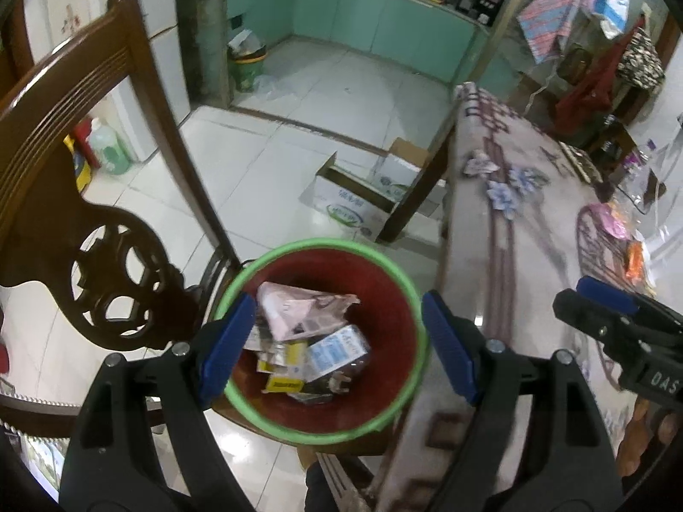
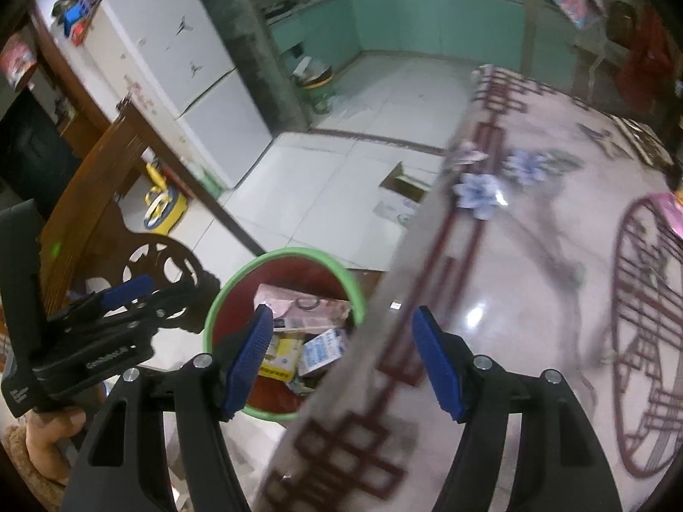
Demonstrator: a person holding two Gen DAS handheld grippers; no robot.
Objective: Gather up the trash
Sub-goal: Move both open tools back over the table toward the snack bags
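Since both sets of tongs are spread wide with nothing pinched, left gripper [image 1: 337, 343] hanging right over the red bin [image 1: 399, 256] and right gripper [image 2: 341, 360] straddling the table [image 2: 533, 298] edge beside it, I'd say the drop is done and it's time to fetch more. Bin already holds a pink wrapper [image 1: 299, 309] and a blue-white carton [image 1: 337, 347]. Crumpled paper scraps [image 2: 476, 194] sit further up the tablecloth, so keep the jaws wide and come down over a scrap from above so you don't snag the cloth.
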